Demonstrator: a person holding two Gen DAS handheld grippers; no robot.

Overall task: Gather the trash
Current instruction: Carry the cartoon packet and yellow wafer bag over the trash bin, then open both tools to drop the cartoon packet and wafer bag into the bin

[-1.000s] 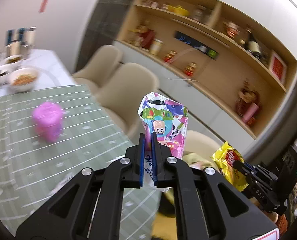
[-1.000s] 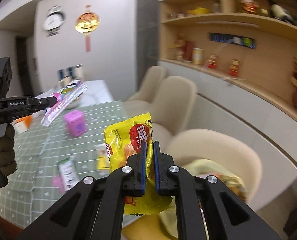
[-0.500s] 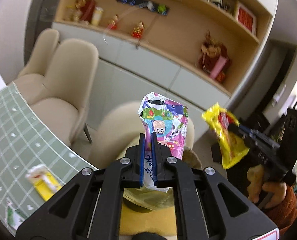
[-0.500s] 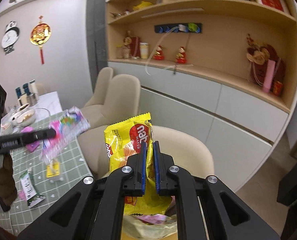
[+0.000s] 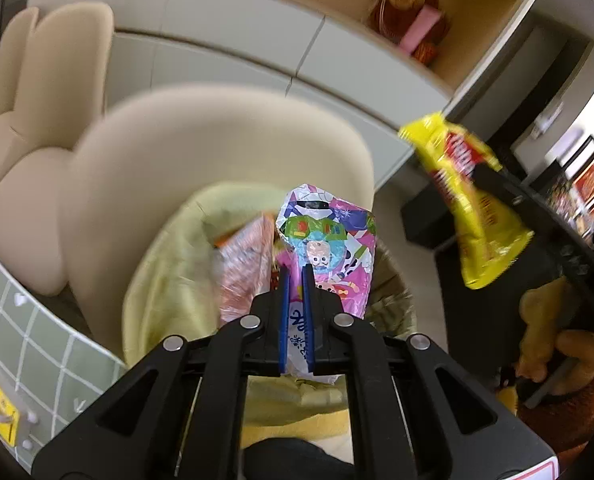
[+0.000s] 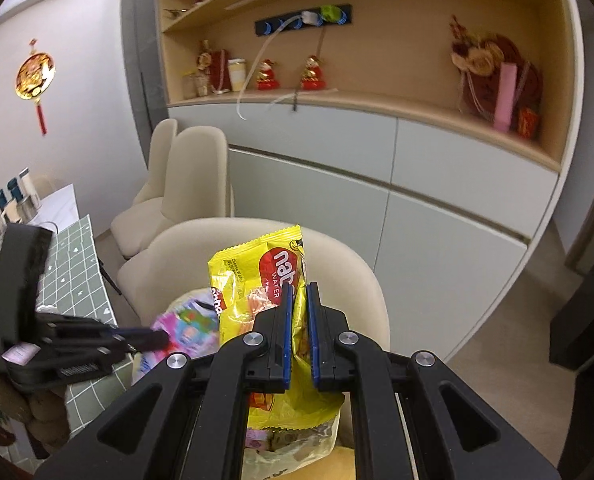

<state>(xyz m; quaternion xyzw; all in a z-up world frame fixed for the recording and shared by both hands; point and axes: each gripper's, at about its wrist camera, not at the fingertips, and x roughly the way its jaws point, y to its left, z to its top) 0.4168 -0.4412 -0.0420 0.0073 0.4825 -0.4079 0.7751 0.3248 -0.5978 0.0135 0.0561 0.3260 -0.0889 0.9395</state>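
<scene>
Wrappers fill both tools: left hand-held gripper (image 5: 296,276) clamps a cartoon wrapper (image 5: 329,240) at frame centre over the yellow-lined bin (image 5: 165,280); right hand-held gripper (image 6: 300,296) pinches a yellow wafer packet (image 6: 257,276).

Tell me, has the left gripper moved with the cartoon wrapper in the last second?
Yes. The left gripper swung off the green tablecloth toward the lined trash bin by the beige chair, cartoon wrapper now above it.
</scene>
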